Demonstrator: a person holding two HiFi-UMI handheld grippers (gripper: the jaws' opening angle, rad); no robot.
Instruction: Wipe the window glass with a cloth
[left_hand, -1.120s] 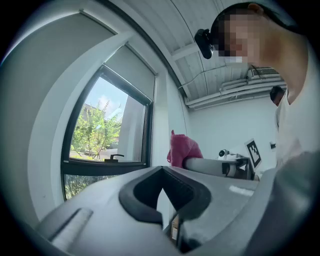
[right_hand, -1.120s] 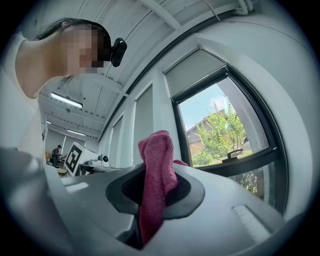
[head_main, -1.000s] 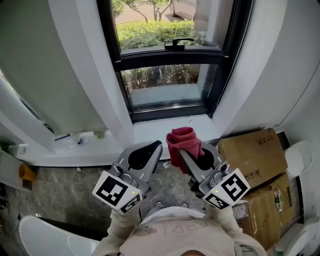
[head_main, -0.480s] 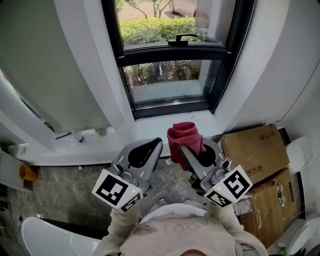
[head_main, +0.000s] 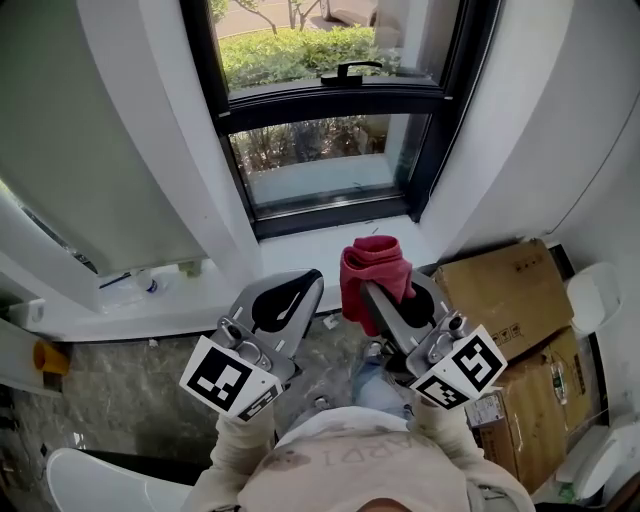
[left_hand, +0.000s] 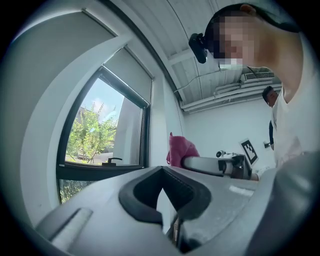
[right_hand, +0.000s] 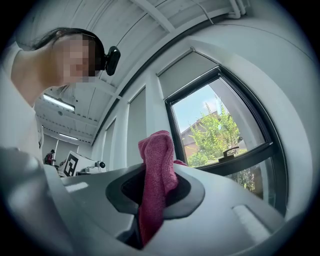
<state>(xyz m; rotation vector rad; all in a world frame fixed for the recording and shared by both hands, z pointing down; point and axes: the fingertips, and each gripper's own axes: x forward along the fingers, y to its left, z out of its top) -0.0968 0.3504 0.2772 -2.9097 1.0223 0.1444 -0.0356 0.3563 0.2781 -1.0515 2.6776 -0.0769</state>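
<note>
A black-framed window (head_main: 320, 90) with a handle (head_main: 350, 70) faces me, its lower pane of glass (head_main: 310, 160) above a white sill (head_main: 300, 255). My right gripper (head_main: 385, 285) is shut on a folded red cloth (head_main: 375, 265), which sticks up from between the jaws (right_hand: 157, 170). It is held below the sill level, apart from the glass. My left gripper (head_main: 285, 300) hangs beside it, jaws together with nothing between them (left_hand: 167, 200). The red cloth (left_hand: 180, 150) shows to the right in the left gripper view.
Cardboard boxes (head_main: 500, 300) are stacked at the right by the wall. A side ledge (head_main: 150, 285) at the left carries small items. A white rounded fixture (head_main: 80, 485) sits at lower left, and an orange object (head_main: 50, 355) further left.
The view has shifted a little nearer to the window and both grippers have edged forward and up with it. The cloth stays in the right gripper.
</note>
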